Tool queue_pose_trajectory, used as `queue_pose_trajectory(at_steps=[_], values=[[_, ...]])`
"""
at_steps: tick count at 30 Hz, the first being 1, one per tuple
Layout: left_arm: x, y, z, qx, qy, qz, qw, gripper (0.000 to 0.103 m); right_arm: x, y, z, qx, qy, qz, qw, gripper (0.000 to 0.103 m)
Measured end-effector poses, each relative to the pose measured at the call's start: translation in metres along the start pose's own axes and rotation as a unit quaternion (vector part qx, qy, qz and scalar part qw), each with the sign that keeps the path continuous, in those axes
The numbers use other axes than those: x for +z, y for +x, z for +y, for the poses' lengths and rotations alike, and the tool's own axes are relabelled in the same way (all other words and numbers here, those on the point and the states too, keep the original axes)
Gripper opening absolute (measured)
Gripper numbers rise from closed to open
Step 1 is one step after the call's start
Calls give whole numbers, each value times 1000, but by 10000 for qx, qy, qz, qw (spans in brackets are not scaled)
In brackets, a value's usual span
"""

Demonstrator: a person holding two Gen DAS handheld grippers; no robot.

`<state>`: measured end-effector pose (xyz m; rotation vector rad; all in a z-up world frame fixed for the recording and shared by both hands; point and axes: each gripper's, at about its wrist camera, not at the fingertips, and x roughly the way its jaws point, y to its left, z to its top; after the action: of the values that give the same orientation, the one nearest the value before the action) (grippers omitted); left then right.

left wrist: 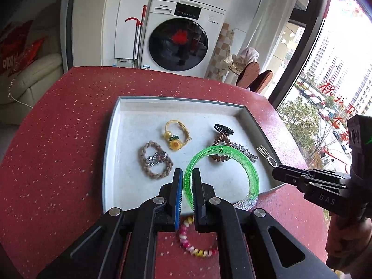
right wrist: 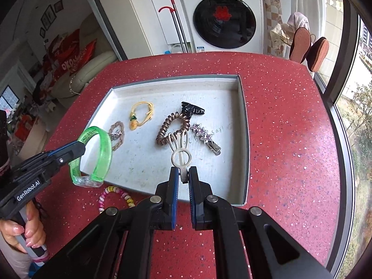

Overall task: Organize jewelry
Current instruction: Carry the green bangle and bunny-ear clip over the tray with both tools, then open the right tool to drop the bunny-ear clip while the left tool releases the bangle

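A white tray (left wrist: 111,144) (right wrist: 241,139) sits on the red table. My left gripper (left wrist: 187,176) is shut on a green translucent bangle (left wrist: 252,174) (right wrist: 104,148), held just above the tray's near part. My right gripper (right wrist: 183,174) is shut on a cream hair clip (right wrist: 180,148) (left wrist: 267,157), over the tray's near edge. In the tray lie a braided brown bracelet (left wrist: 153,162), a yellow sunflower hair tie (left wrist: 174,134), a brown spiral hair tie (right wrist: 169,125), a black claw clip (right wrist: 193,110) and a star barrette (right wrist: 205,137).
A pink and yellow bead bracelet (left wrist: 193,246) (right wrist: 116,196) lies on the red table (left wrist: 58,151) in front of the tray. A washing machine (left wrist: 183,39) stands behind the table. A window runs along the right side.
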<state>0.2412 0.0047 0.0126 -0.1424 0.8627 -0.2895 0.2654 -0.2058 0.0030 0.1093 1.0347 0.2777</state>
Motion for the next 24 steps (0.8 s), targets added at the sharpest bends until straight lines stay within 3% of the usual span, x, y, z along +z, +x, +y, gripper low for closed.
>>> queue_pose_trajectory(at_steps=[11,24], values=[[10,55,-12,362,272,485,9978,26,10,41,-14,-8,354,425,9985,9],[15,87,-17,958,576,508,9924,26,28,54,-13,-387,94,176,9991,9]])
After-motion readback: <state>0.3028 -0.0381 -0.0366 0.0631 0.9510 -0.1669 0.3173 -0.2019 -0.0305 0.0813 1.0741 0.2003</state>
